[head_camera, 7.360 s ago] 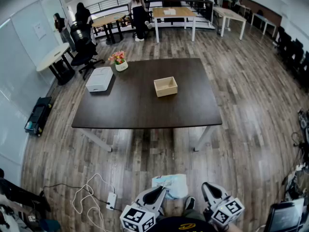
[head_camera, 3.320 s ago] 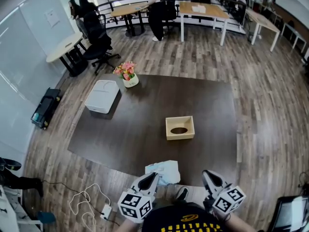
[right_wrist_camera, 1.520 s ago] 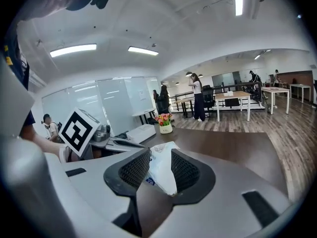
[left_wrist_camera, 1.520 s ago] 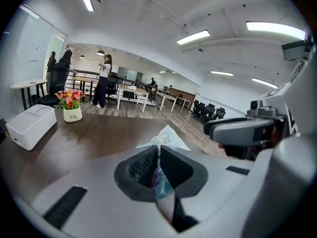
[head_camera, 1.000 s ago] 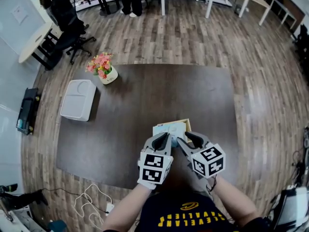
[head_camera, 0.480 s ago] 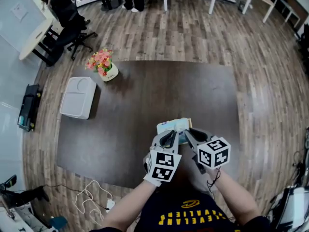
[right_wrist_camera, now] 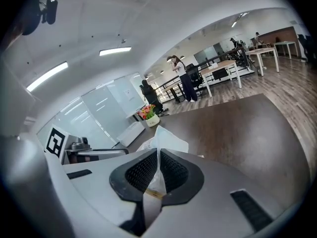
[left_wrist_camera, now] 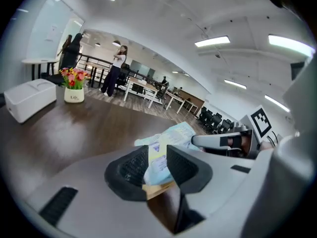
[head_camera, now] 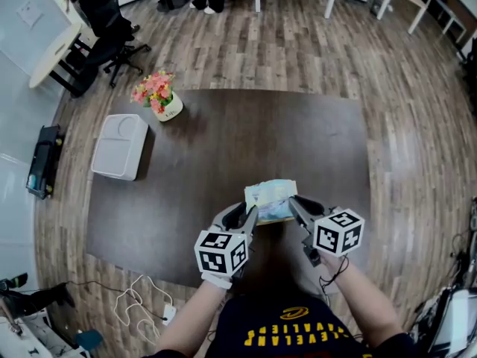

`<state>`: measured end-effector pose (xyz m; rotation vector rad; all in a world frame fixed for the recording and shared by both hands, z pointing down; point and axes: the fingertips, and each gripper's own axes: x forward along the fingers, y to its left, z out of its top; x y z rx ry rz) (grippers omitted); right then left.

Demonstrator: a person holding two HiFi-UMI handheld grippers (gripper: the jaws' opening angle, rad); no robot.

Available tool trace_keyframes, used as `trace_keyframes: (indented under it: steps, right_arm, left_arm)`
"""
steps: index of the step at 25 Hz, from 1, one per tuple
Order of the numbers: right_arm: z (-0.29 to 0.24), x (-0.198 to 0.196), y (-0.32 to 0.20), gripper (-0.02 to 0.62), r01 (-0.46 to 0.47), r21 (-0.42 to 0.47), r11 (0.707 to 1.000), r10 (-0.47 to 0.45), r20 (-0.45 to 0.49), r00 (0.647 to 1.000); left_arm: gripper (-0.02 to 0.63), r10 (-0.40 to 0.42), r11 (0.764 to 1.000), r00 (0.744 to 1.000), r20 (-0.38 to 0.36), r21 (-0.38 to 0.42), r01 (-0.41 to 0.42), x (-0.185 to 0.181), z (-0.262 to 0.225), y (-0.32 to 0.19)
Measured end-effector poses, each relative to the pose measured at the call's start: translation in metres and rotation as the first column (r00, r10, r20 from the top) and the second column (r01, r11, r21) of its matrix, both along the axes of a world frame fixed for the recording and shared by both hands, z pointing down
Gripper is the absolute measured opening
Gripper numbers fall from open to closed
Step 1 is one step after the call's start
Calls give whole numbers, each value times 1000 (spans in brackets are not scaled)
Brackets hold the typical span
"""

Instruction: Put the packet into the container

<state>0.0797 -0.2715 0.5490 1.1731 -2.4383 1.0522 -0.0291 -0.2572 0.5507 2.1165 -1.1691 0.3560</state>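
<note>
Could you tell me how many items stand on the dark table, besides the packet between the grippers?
2 in plain view: a white rounded box near the table's left edge and a white pot of pink flowers at its far left corner. The pale packet may hide more.

Wood-plank floor running all round the dark bench. Flower pot and white box sitting at its far-left corner. Black office chairs standing beyond, beside a pale round table. Ceiling strip lights glowing.
</note>
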Motion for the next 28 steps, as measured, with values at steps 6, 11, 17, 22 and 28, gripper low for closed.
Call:
trace_keyframes:
  steps: [6, 11, 17, 22, 28]
  right_arm:
    - [-6, 3, 2, 29, 8, 6, 1000, -8, 21, 1000]
    - [-7, 6, 5, 29, 6, -6, 1000, -6, 51, 999]
    - [6, 12, 4, 29, -6, -48, 999, 10, 80, 997]
    - [8, 10, 5, 29, 4, -48, 999, 1, 98, 995]
    - [5, 9, 4, 29, 0, -57, 998, 7, 126, 992]
  left_arm:
    - [192, -117, 976, 964, -241, -206, 68, -14, 29, -2]
    - [184, -80, 974, 965, -250, -227, 22, -4, 38, -1]
    - [20, -109, 968, 971, -215, -246, 55, -6, 44, 3]
    - [18, -158, 966, 953, -257, -241, 95, -13, 46, 2]
    - [142, -155, 950, 926, -345, -311, 43, -1, 56, 4]
